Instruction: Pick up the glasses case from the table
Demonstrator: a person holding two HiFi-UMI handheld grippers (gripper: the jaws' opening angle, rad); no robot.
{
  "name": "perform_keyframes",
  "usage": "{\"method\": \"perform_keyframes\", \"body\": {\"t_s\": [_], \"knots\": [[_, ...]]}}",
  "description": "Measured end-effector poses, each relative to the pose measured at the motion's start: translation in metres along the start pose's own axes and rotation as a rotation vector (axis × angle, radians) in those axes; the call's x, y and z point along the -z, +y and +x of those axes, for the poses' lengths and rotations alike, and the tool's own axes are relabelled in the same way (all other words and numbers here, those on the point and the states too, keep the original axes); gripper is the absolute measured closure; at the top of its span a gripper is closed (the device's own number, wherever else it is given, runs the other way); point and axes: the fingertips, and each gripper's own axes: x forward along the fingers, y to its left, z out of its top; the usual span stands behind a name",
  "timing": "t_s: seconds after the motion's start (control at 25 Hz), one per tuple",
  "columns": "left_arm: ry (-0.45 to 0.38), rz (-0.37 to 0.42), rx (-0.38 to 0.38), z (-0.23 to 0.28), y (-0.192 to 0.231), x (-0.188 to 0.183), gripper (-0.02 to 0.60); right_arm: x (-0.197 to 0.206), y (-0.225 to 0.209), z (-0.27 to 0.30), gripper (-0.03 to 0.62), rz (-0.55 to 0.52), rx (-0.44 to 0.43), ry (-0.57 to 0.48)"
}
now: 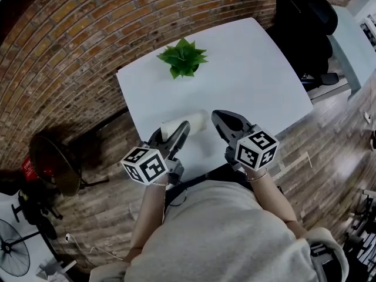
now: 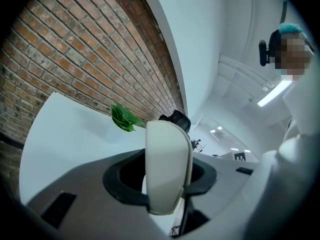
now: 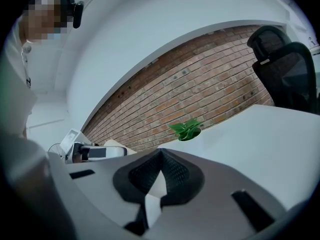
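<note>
left hand-held gripper [image 1: 179,133] clamped on cream glasses case [image 2: 167,154], at near edge of white desk [image 1: 247,69]. right hand-held gripper [image 3: 159,159] jaws together, empty. best: hold squeeze steady, raise straight up, avoid tilting case.

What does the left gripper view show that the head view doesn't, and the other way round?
Only the left gripper view: the glasses case close up, clamped between the jaws, and ceiling lights beyond.

Only the head view: both tools at once, the left gripper and the shut, empty right gripper, plus the person's arms and the wooden floor.

Both: the case, the plant, the white table and the brick wall.
</note>
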Motion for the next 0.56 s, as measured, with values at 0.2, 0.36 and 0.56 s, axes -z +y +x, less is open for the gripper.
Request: {"method": "perform_keyframes", "body": {"t_s": [0.2,0.36,0.56], "knots": [[0.005,0.001,-0.005,0.0014,0.0011,0.0006,0.422,0.0014,0.0020,0.0028,0.595,-0.061,0.004,0.034],[0.002,-0.005,0.001,0.0021,0.0000,0.0017,0.422,0.0033,0.0067,0.0058,0.595,-0.079,-0.019,0.053],[-0.004,-0.006,-0.002,0.0038,0.0004,0.0004,0.422,0.0038,0.0054,0.0063,0.595,-0.063,-0.030,0.060]]}}
